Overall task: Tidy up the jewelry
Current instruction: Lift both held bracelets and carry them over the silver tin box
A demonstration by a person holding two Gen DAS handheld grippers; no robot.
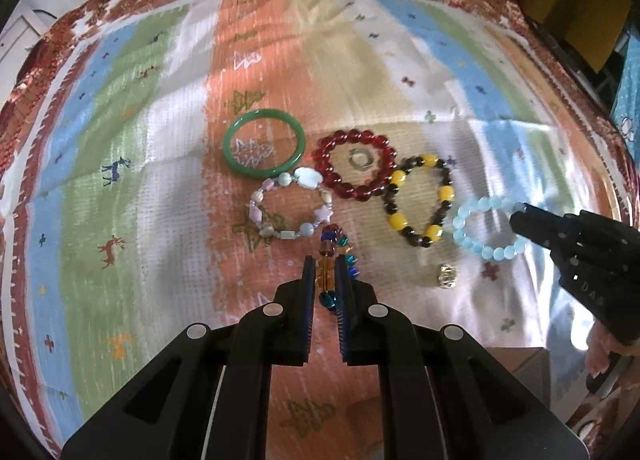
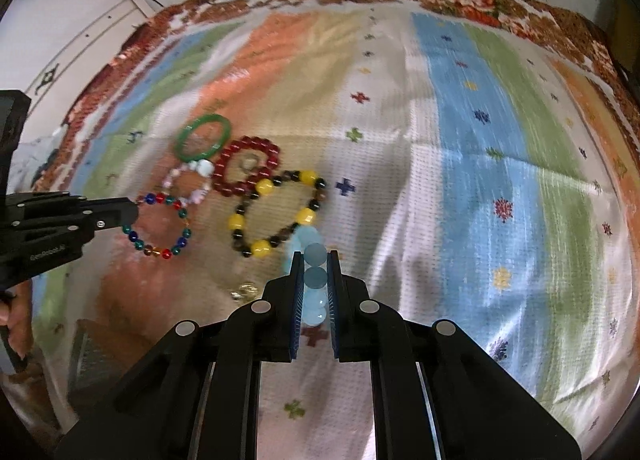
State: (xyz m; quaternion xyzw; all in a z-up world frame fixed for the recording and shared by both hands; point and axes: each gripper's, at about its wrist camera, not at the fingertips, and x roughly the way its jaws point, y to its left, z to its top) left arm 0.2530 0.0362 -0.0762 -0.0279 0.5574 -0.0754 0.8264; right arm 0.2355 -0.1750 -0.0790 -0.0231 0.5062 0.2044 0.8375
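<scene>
My left gripper [image 1: 325, 260] is shut on a multicoloured glass-bead bracelet [image 1: 334, 248], which hangs as a ring [image 2: 160, 224] from its tip [image 2: 134, 210] in the right wrist view. My right gripper [image 2: 314, 256] is shut on a pale blue bead bracelet [image 2: 314, 276], seen as a loop [image 1: 486, 226] at its tip [image 1: 516, 218] in the left wrist view. On the striped cloth [image 1: 168, 164] lie a green bangle [image 1: 264, 144], a pastel stone bracelet [image 1: 290, 206], a dark red bead bracelet [image 1: 354, 164] and a yellow-and-black bead bracelet [image 1: 420, 200].
A small clear ring [image 1: 361, 159] lies inside the red bracelet. A small gold-coloured ring [image 1: 447, 276] rests on the cloth below the yellow-and-black bracelet. A cardboard box corner [image 1: 520, 364] shows at lower right. A hand [image 1: 604, 352] holds the right gripper.
</scene>
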